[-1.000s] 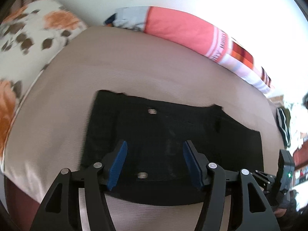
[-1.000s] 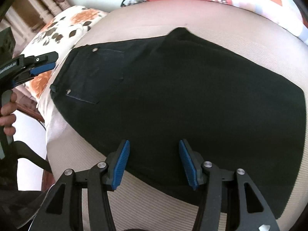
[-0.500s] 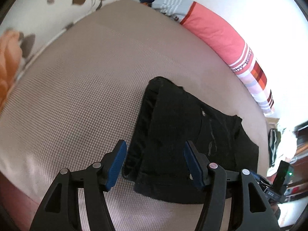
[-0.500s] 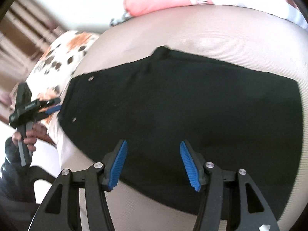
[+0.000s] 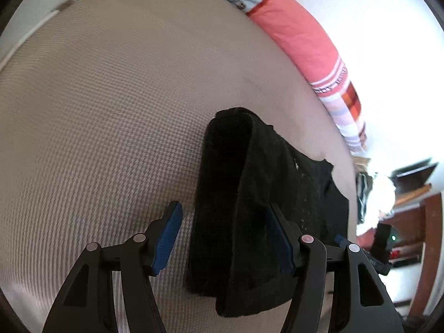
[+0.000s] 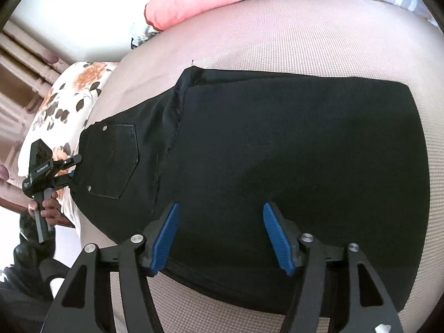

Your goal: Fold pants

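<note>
Black pants (image 6: 277,149) lie folded flat on a beige bed, waistband and back pocket at the left. In the left wrist view the pants (image 5: 249,208) show edge-on, the waistband end rising between my fingers. My left gripper (image 5: 223,238) is open, its jaws on either side of the waistband edge; it also shows in the right wrist view (image 6: 72,168) at the waistband corner. My right gripper (image 6: 222,236) is open and empty, low over the near edge of the pants.
A pink striped pillow (image 5: 299,36) lies along the bed's far side. A floral pillow (image 6: 66,102) lies by the waistband end. Beige mattress (image 5: 97,125) spreads left of the pants. Wooden furniture (image 5: 416,213) stands beyond the bed.
My left gripper has swung round to the waistband end and come down close, so the pants edge now sits between its jaws. My right gripper has shifted slightly and stays open.
</note>
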